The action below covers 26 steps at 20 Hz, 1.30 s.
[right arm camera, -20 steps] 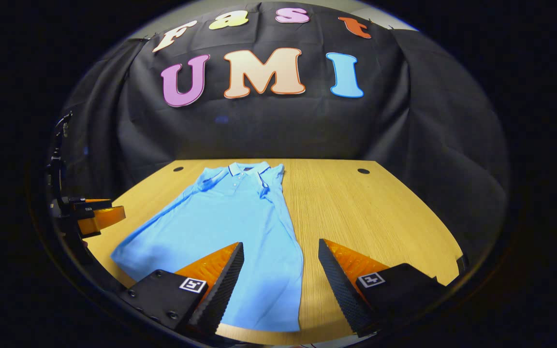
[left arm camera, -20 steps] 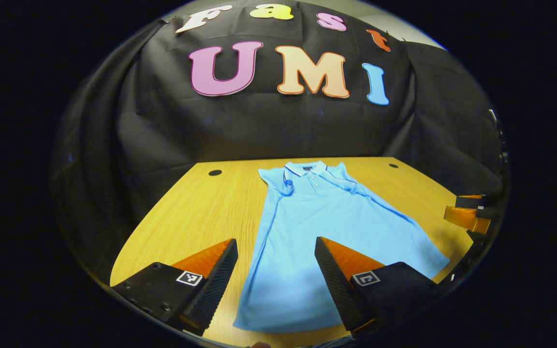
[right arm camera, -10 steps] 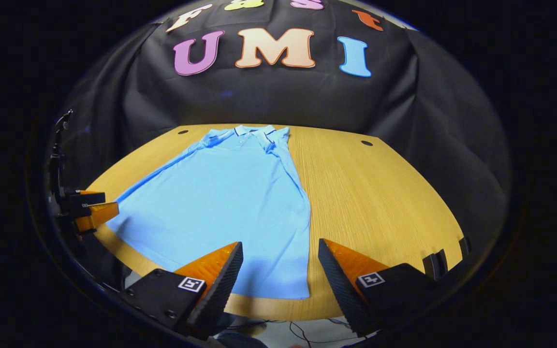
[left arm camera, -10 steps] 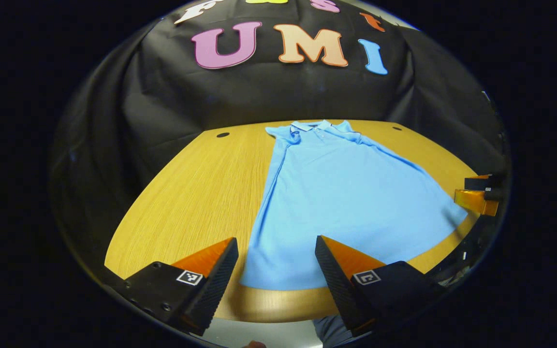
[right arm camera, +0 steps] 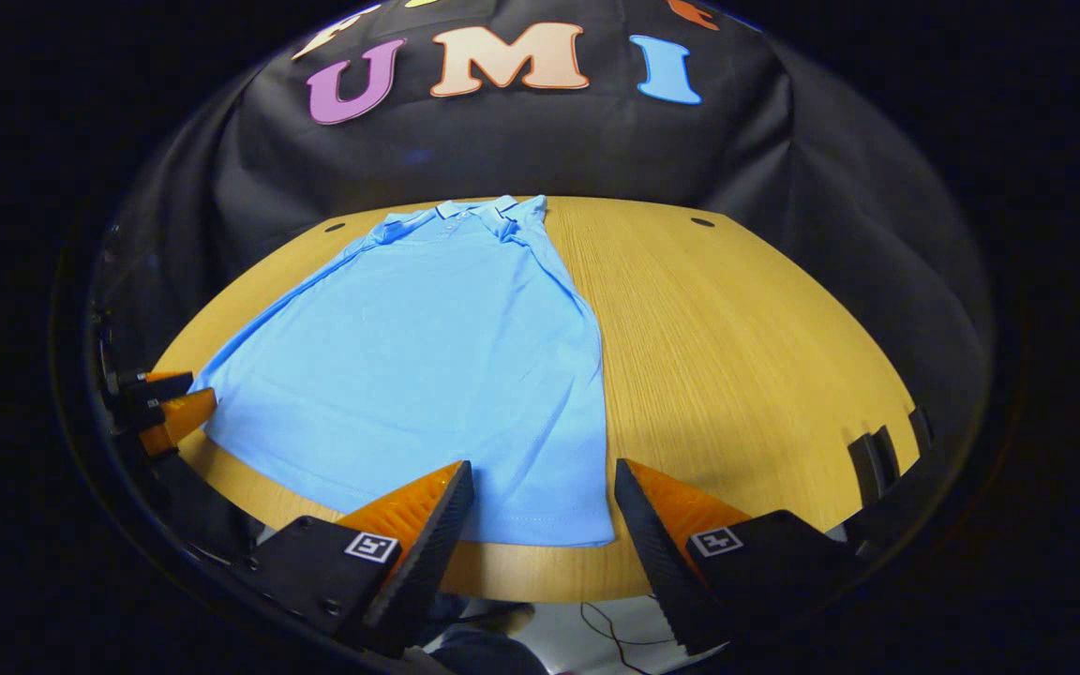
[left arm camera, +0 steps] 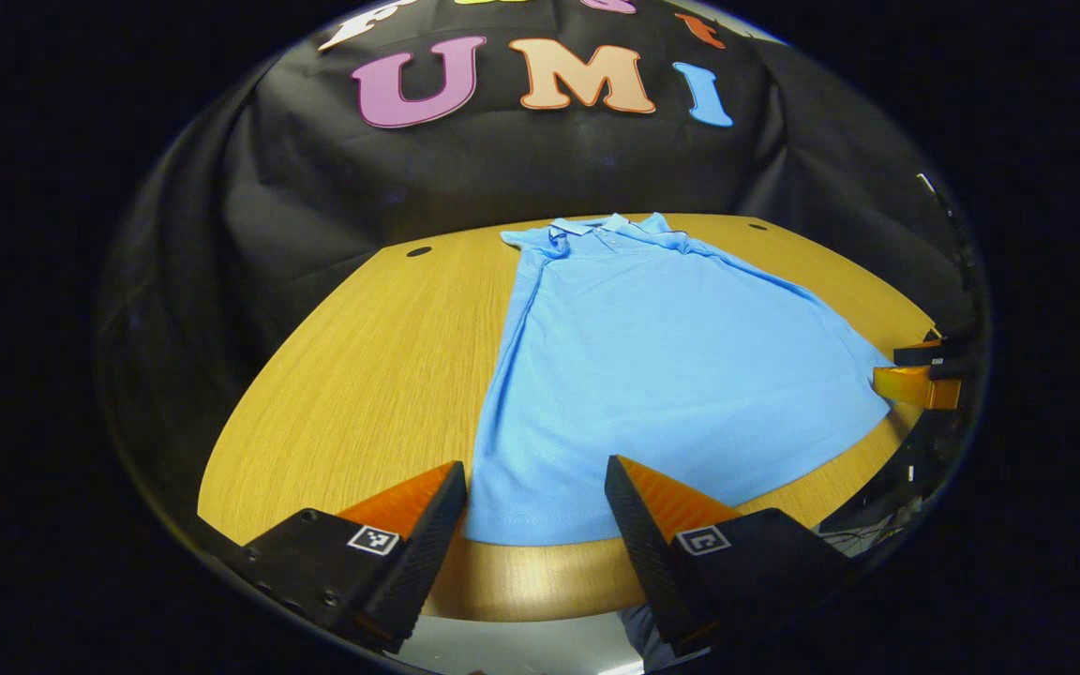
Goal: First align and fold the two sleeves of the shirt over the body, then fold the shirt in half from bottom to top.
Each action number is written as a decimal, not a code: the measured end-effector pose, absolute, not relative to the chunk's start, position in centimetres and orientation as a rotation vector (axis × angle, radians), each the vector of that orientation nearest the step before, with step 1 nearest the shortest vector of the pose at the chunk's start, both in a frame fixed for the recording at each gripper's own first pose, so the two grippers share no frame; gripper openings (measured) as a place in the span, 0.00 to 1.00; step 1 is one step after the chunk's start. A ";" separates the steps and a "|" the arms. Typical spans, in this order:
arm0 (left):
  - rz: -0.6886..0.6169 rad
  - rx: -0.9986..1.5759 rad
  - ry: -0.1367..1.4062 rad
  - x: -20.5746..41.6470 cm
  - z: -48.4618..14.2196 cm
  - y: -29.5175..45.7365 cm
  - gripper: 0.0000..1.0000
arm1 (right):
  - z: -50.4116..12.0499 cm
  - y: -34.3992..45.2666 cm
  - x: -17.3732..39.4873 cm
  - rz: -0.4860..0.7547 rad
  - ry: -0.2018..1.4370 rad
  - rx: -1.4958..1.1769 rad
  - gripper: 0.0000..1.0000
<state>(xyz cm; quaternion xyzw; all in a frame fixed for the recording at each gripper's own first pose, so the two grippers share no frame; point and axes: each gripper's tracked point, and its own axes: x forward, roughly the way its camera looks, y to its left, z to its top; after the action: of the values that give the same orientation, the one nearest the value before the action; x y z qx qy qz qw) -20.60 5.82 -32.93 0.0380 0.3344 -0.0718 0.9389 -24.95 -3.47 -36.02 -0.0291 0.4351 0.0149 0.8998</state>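
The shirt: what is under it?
The shirt lies flat on a wooden table, whose bare top shows around it. Anything beneath the cloth is covered.

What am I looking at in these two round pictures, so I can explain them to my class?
A person holds two hand-held grippers, each carrying a camera that looks along its own fingers. The left gripper view shows the left gripper open above the near hem of a light blue polo shirt. The right gripper view shows the right gripper open above the hem's other corner. The shirt lies flat on a wooden table, sleeves already folded in. Nothing is held.
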 end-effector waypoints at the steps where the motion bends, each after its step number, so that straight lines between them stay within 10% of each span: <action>1: -0.150 0.045 0.674 -20.5 -33.0 5.2 0.88 | -36.1 -3.3 -24.7 0.037 0.897 -0.057 0.96; 3: -0.127 -0.024 0.667 -20.4 -33.1 4.4 0.71 | -36.0 -1.9 -24.8 0.087 0.905 -0.070 0.85; 4: -0.111 -0.032 0.682 -20.6 -33.3 4.3 0.54 | -36.1 -1.3 -24.7 0.098 0.912 -0.064 0.62; 7: -0.185 -0.047 0.717 -20.7 -33.2 2.3 0.48 | -36.4 -0.8 -24.7 0.091 0.939 -0.012 0.09; 8: -0.166 -0.063 0.726 -20.5 -33.2 2.5 0.06 | -36.5 -0.6 -24.5 0.098 0.945 -0.006 0.08; 9: -0.148 -0.072 0.740 -20.4 -33.3 2.6 0.02 | -36.4 -0.8 -24.4 0.095 0.955 0.010 0.08; 26: -0.137 -0.161 0.731 -12.5 -26.0 3.0 0.00 | -26.8 2.6 -12.8 0.173 0.769 0.086 0.03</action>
<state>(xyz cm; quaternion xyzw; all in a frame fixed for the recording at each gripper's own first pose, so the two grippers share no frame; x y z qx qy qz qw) -12.52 3.03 -25.99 -0.0787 0.3569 -0.0668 0.9284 -12.76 2.59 -26.80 0.0418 0.3745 0.0841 0.9225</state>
